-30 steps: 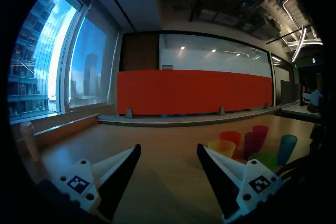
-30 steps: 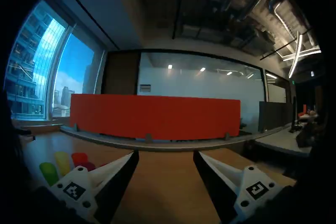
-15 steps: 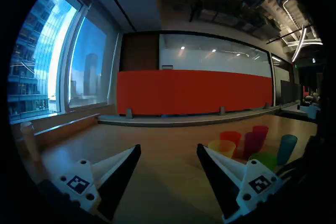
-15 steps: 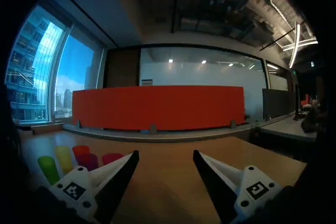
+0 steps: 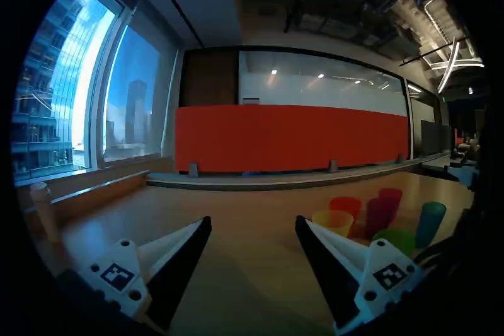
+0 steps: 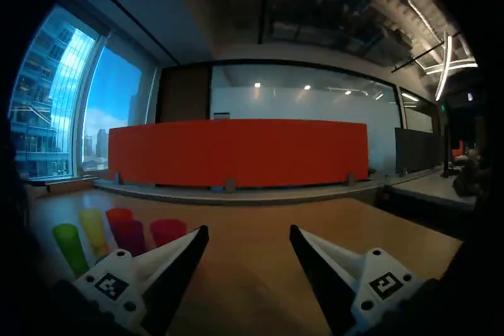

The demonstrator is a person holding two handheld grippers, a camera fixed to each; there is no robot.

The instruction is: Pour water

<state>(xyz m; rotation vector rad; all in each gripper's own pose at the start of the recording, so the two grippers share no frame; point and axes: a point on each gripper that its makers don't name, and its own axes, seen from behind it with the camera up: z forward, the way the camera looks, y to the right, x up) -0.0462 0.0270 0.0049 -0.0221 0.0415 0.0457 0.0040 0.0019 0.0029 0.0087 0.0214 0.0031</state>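
Note:
Several coloured plastic cups stand in a cluster on the wooden table (image 5: 252, 235). In the left gripper view they sit right of centre: a yellow cup (image 5: 332, 221), a red cup (image 5: 345, 206), a magenta cup (image 5: 389, 200), a dark purple cup (image 5: 377, 216), a green cup (image 5: 395, 239) and a teal cup (image 5: 431, 222). My left gripper (image 5: 252, 225) stands open with nothing between its fingers, the cups beyond its right finger. In the right gripper view the green cup (image 6: 69, 248), yellow cup (image 6: 93, 227), red cup (image 6: 118, 217), purple cup (image 6: 131, 236) and a pink cup (image 6: 166, 231) stand at lower left. My right gripper (image 6: 249, 234) is open and holds nothing.
An orange divider panel (image 5: 290, 137) runs along the table's far edge. Large windows (image 5: 69, 109) line the left wall. A slim tan cylinder (image 5: 44, 210) stands at the far left by the window sill. Another desk (image 6: 435, 194) lies to the right.
The right gripper view has tilted downward and shifted toward the cups, so more cups show at lower left. The left gripper has stayed still.

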